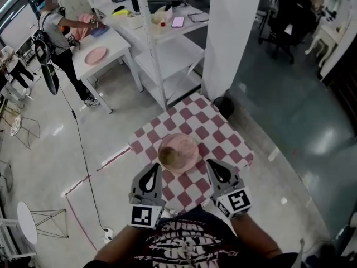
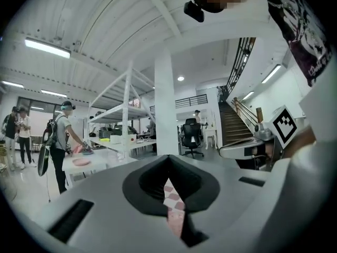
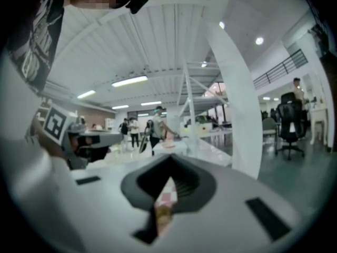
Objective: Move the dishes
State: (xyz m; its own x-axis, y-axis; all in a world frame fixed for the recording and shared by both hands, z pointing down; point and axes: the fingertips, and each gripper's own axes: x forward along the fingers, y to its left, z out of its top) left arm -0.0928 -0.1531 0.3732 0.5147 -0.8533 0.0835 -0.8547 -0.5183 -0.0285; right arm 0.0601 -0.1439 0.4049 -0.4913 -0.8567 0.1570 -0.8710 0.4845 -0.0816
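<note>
A pink plate (image 1: 188,149) with a smaller greenish dish (image 1: 170,157) on it rests on a small table with a red-and-white checked cloth (image 1: 223,132). Both grippers are raised close to the head camera, on the near side of the plate and above it. My left gripper (image 1: 152,175) is shut with nothing between its jaws, and so is my right gripper (image 1: 219,171). In the left gripper view the gripper (image 2: 171,181) points level across the room, and only a sliver of checked cloth shows through its notch. The right gripper view shows the same for its gripper (image 3: 167,186).
A white pillar (image 1: 231,32) stands just behind the table, with a white shelf rack (image 1: 162,49) to its left. A person (image 1: 56,32) works at a white table (image 1: 111,46) with a pink plate (image 1: 96,54). A cable (image 1: 83,149) runs over the floor; office chairs (image 1: 284,21) stand far right.
</note>
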